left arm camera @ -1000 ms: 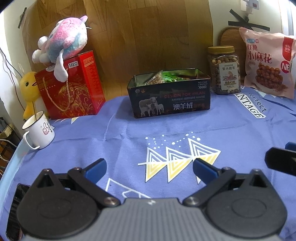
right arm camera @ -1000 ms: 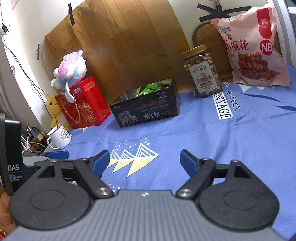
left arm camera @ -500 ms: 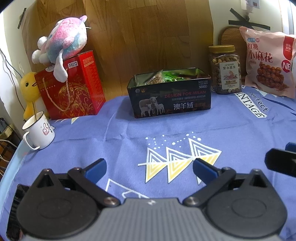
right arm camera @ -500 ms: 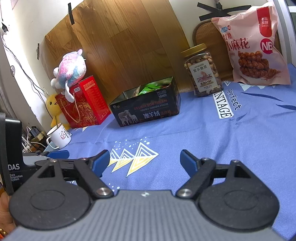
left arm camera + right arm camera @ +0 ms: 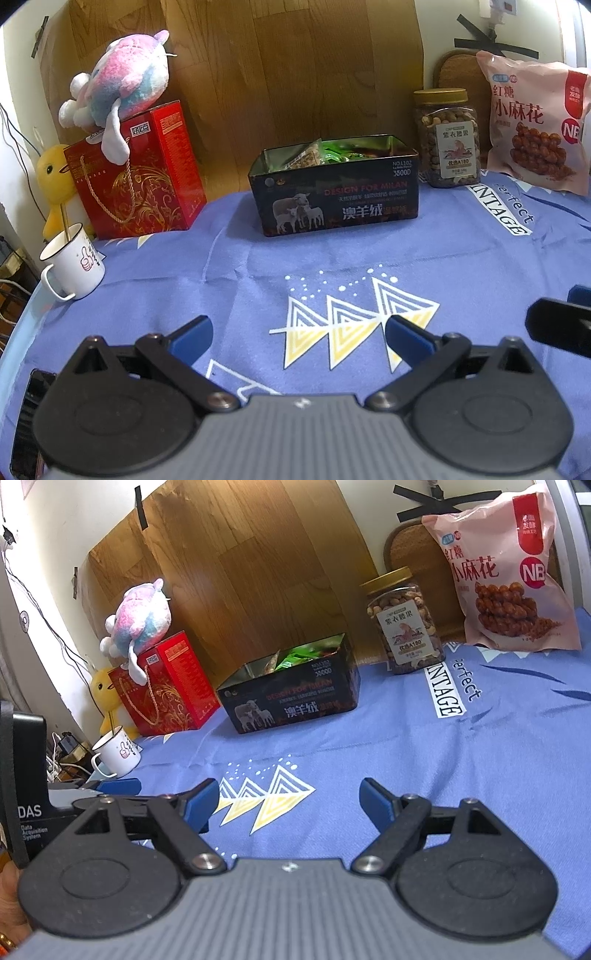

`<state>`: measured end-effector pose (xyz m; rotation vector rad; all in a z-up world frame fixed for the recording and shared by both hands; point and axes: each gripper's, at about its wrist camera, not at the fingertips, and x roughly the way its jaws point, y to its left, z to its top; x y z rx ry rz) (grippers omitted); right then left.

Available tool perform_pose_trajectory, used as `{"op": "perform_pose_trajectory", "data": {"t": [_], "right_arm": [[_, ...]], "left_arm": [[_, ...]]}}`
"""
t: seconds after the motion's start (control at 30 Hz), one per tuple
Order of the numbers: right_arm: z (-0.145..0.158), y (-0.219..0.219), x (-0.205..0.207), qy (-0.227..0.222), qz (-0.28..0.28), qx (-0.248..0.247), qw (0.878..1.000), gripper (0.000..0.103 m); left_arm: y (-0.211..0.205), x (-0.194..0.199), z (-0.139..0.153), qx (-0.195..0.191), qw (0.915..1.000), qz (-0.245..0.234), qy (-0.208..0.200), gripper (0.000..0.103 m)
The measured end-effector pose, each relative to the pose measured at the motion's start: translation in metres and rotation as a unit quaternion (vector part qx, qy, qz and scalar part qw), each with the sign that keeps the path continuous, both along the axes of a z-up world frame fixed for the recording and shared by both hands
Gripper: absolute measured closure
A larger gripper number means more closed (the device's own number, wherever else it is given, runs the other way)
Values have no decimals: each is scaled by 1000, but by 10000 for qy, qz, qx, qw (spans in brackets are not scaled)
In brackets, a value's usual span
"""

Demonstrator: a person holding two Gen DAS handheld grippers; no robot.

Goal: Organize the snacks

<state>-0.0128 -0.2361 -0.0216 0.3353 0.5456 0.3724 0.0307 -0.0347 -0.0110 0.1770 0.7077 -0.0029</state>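
Observation:
A black open tin [image 5: 334,201] with small snack packets inside stands at the back middle of the blue cloth; it also shows in the right wrist view [image 5: 291,701]. A jar of nuts [image 5: 447,138] [image 5: 404,622] and a pink snack bag [image 5: 535,125] [image 5: 506,576] stand to its right. My left gripper [image 5: 297,334] is open and empty, low over the cloth, well short of the tin. My right gripper [image 5: 288,799] is open and empty, beside it to the right. Part of the right gripper shows in the left wrist view [image 5: 557,328].
A red gift box [image 5: 136,177] with a plush toy [image 5: 118,92] on top stands at the back left. A yellow duck toy [image 5: 55,184] and a white mug [image 5: 74,260] are at the left edge. A wooden board [image 5: 288,74] leans behind.
Both grippers stay open. The views have shifted only slightly; nothing on the table has moved.

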Motion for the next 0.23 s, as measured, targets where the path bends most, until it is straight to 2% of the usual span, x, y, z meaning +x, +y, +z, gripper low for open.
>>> {"op": "perform_pose_trajectory", "data": {"t": [0.23], "right_arm": [[-1,1,1,-23,-8,-51,10000,18]], "left_arm": [[1,-1,3,-179,9996,-178,-153,0]]}}
